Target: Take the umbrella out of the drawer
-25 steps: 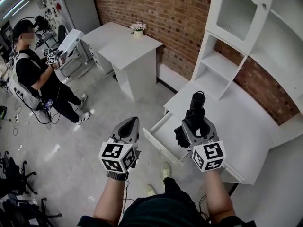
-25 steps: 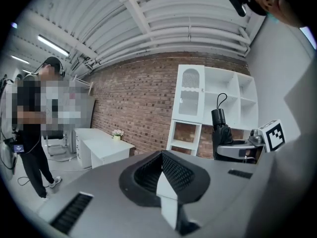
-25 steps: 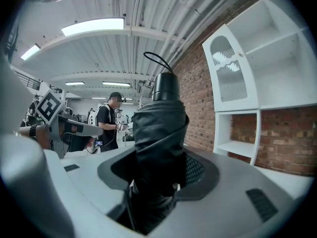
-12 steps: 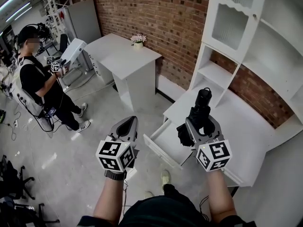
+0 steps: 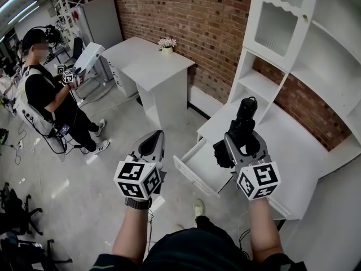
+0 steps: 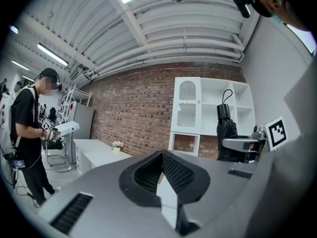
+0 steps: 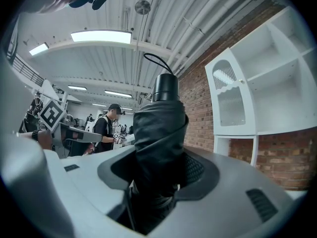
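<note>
Now your right tool point(image 5: 243, 145) is clamped on the black folded umbrella point(image 5: 246, 110), which is out of the open white drawer point(image 5: 194, 168).
The umbrella stands upright in the jaws, over the front edge of the white counter point(image 5: 299, 151), and the drawer juts out below it to the left. Your left tool point(image 5: 153, 141) hangs beside it over the grey floor point(image 5: 113, 168), jaws together on nothing. The white shelf unit point(image 5: 265, 66) rises just beyond, and another person point(image 5: 42, 95) stands well apart.

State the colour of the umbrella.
The umbrella is black; the right gripper view shows it best.
</note>
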